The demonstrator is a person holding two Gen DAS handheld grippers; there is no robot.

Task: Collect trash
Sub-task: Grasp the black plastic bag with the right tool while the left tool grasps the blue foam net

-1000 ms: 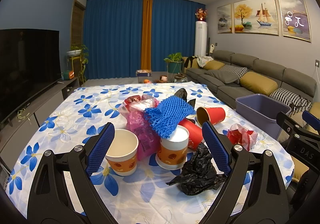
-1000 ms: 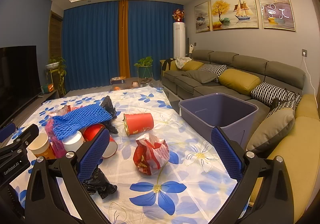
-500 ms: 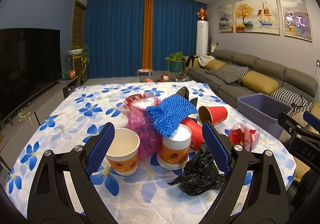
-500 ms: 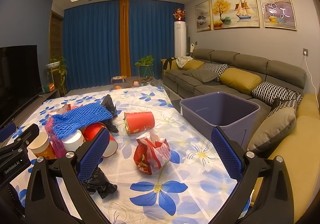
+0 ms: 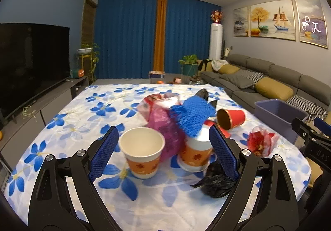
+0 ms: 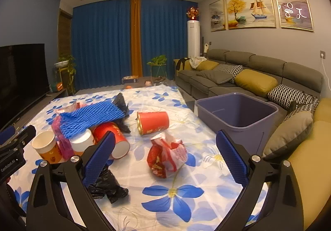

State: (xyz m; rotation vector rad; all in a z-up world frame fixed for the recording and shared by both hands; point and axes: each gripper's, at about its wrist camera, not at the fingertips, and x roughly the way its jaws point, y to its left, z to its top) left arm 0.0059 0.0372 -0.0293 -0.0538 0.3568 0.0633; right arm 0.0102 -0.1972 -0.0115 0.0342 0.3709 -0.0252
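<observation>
Holding both tools spread wide and empty above the flowered tabletop (image 5: 68,119), we see the left tool (image 5: 163,153) framing an upright paper cup (image 5: 142,153) and a lidded cup (image 5: 195,153). Between the right tool's (image 6: 165,157) fingers lies a crumpled red wrapper (image 6: 165,155), with a purple bin (image 6: 238,113) just beyond the tabletop's edge, beside the sofa (image 6: 248,69).

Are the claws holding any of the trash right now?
No. The left claw and the right claw are both open, with nothing gripped. The paper cup sits on the table.
</observation>
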